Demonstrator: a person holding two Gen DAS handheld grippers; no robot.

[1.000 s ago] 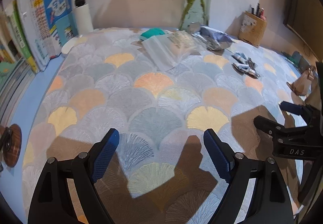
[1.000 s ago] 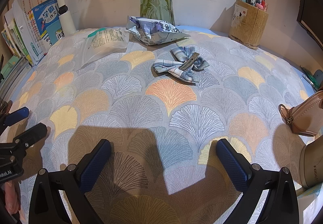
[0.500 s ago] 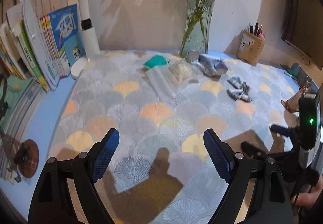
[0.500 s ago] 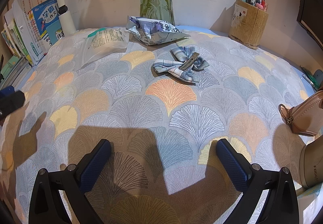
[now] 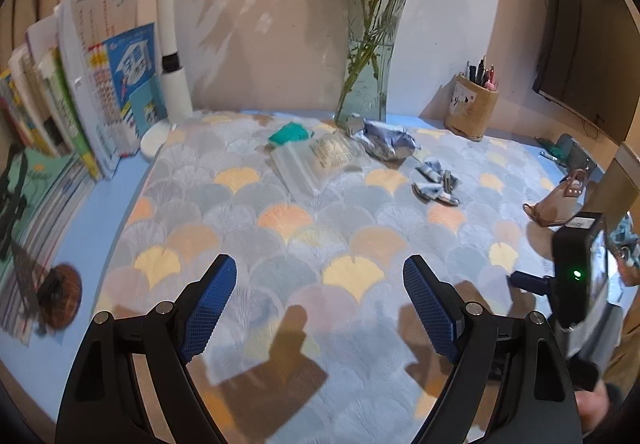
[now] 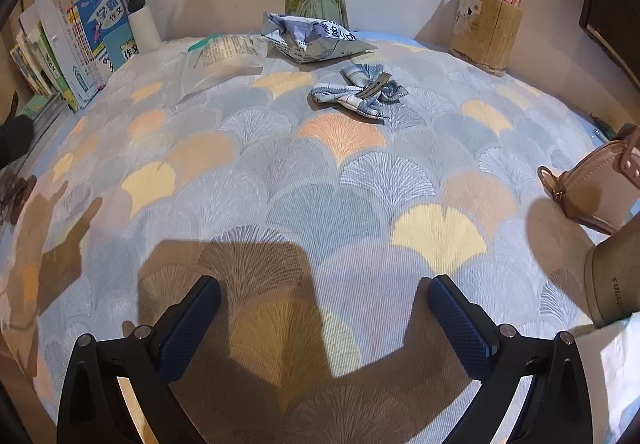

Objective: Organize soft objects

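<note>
Teal cloth [image 5: 289, 133] — left view only

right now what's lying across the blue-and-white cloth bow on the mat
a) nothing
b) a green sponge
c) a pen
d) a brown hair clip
d: in the right wrist view a brown hair clip lies diagonally across the middle of the cloth bow, out on the mat and clear of both open tools.

One bow [image 6: 358, 93], two bags [image 6: 314, 37] (one clear [image 6: 224, 57]), one purse [image 6: 592, 183], one vase [image 5: 366, 83].
</note>
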